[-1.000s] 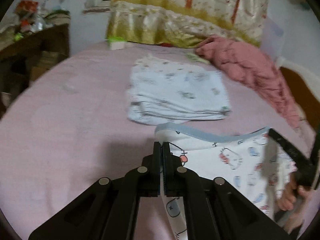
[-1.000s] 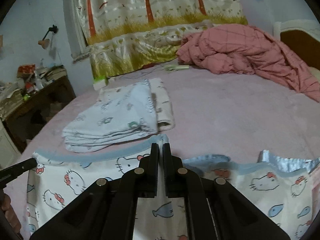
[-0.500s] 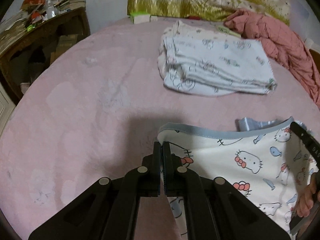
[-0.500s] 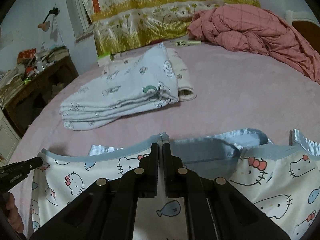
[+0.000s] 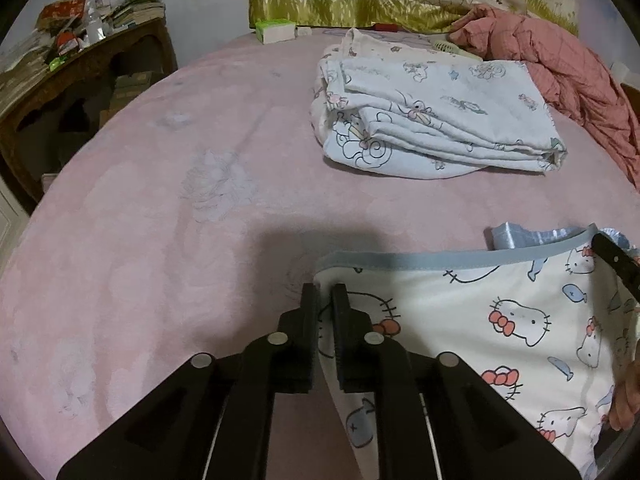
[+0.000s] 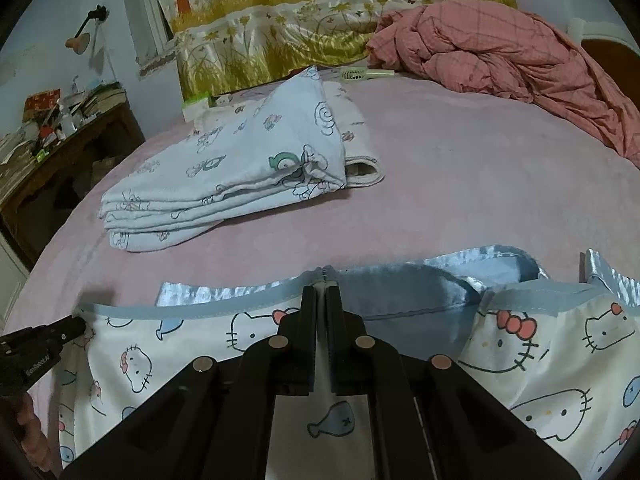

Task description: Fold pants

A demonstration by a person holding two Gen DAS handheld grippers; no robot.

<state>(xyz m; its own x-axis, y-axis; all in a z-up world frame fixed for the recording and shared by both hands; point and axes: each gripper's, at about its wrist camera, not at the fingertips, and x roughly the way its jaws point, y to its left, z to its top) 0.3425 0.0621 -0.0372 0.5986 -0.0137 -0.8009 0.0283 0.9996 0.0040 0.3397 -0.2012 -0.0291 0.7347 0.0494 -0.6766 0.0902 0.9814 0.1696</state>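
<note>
I hold the white cartoon-cat-print pants with the pale blue waistband (image 5: 460,320) in both grippers; my left gripper (image 5: 325,300) is pinched on the fabric at the waistband's left corner, though its two black fingers look a little more apart than a second ago, so the grip may be easing; my right gripper (image 6: 321,300) is clamped on the blue band further along, near its middle seam. The pants lie on the pink bed sheet (image 5: 160,200) close in front of me, the waistband running from 9 o'clock to 3 o'clock across both views; the legs trail back toward 6 o'clock, out of sight. The next fold turns on that long axis, I judge: the band must stay straight between my two hands. Compared with a second ago, the band sits lower and flatter on the bed, and the folded white printed cloth stack (image 6: 224,188) at 12 o'clock looks nearer.
</note>
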